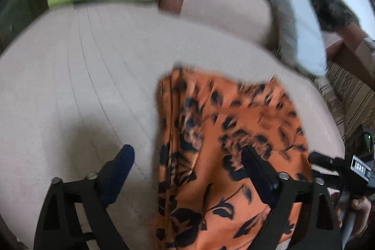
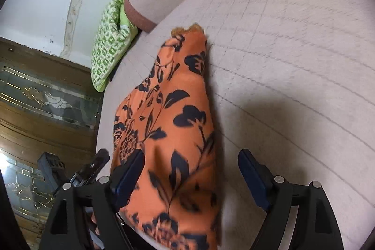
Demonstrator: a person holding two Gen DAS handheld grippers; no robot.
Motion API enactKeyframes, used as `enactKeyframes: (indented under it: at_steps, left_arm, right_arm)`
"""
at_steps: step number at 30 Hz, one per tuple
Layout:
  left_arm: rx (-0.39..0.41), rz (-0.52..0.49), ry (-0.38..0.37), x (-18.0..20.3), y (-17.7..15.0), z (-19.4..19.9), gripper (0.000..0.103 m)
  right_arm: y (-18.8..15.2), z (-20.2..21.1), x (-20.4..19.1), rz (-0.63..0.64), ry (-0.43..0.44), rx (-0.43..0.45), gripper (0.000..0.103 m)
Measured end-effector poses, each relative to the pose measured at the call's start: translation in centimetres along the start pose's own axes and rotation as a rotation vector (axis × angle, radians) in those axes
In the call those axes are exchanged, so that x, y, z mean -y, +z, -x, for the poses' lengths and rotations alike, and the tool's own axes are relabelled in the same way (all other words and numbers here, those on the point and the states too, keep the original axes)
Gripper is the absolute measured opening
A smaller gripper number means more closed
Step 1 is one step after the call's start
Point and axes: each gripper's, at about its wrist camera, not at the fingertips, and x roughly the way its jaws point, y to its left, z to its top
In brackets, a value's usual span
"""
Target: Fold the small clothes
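The orange floral garment (image 1: 225, 156) lies on the pale quilted bed (image 1: 82, 86). The left gripper (image 1: 187, 156) and the right gripper (image 2: 191, 161) both hover spread wide above it, grasping nothing.

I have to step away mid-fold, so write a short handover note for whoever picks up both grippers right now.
Left gripper: open, holding nothing, over the left edge of the orange floral garment.
Right gripper: open, holding nothing, over the garment's right edge.
Things: the garment lies as a long narrow strip on the quilted beige sofa seat; a green patterned cushion sits at the far end by the armrest.
Done: it appears folded lengthwise already, though I cannot count the layers.
Left: probably fold it across its length into a compact bundle, then smooth it.
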Motion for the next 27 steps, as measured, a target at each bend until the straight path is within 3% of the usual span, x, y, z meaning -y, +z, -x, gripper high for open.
enactKeyframes:
  at_steps: [1,2,3,4,5,6,10,12,15,17,19,21,22,23,24,25,27]
  left_arm:
    - [-0.054,0.016,0.014,-0.2,-0.1,-1.2,0.091]
    - [-0.07,0.044,-0.028,-0.6,-0.3,-1.8,0.075]
    - [-0.069,0.067,-0.096,-0.8,-0.2,-1.8,0.051]
    - [-0.069,0.078,-0.126,-0.8,-0.1,-1.6,0.048]
    - [-0.05,0.069,-0.102,-0.7,-0.1,-1.4,0.039]
    - [-0.043,0.061,-0.083,-0.6,-0.2,-1.5,0.037]
    - [-0.033,0.046,-0.076,0.0,-0.4,-1.6,0.036]
    - [-0.016,0.043,-0.074,0.4,-0.7,-1.3,0.031]
    - [0.08,0.007,-0.081,1.1,-1.0,0.9,0.024]
    - [0.137,-0.031,-0.095,1.8,-1.3,2.3,0.024]
    - [0.095,-0.033,-0.113,1.9,-1.6,1.6,0.029]
    - [-0.064,-0.012,-0.099,1.9,-2.0,-1.4,0.049]
    - [-0.077,0.012,-0.086,1.7,-2.2,-2.0,0.057]
    - [-0.052,0.044,-0.078,1.5,-2.1,-1.6,0.064]
    - [-0.03,0.053,-0.068,1.4,-2.0,-0.9,0.065]
    - [0.0,0.053,-0.067,1.3,-1.9,-0.3,0.066]
    - [0.057,0.076,-0.042,1.0,-1.7,0.6,0.077]
  right_arm:
    - [0.1,-0.7,-0.1,0.003,0.014,-0.014,0.086]
    - [0.2,-1.3,-0.6,0.032,0.029,-0.028,0.086]
    - [0.3,-2.0,-1.6,0.085,0.032,-0.054,0.085]
    - [0.3,-2.4,-2.5,0.126,0.022,-0.077,0.08]
    - [0.1,-2.7,-3.0,0.149,0.0,-0.087,0.072]
    - [-0.1,-3.1,-3.6,0.185,-0.044,-0.094,0.069]
    - [-0.3,-2.8,-3.7,0.206,-0.074,-0.078,0.055]
    - [-0.7,-2.3,-4.9,0.271,-0.119,-0.061,0.047]
    - [-1.1,-0.6,-7.8,0.394,-0.179,0.005,0.039]
    - [-1.9,1.0,-9.5,0.476,-0.217,0.05,0.039]
    - [-1.7,1.5,-8.6,0.434,-0.217,0.054,0.041]
    - [-0.9,0.8,-6.2,0.345,-0.248,0.024,0.059]
    - [-0.5,0.3,-3.9,0.242,-0.271,-0.008,0.072]
    - [-0.4,0.6,-2.2,0.149,-0.222,-0.011,0.076]
    - [-0.5,1.3,-0.6,0.056,-0.116,0.006,0.076]
    - [-0.6,2.3,0.4,-0.003,-0.063,0.034,0.076]
    - [-0.4,3.4,0.8,-0.003,-0.06,0.073,0.076]
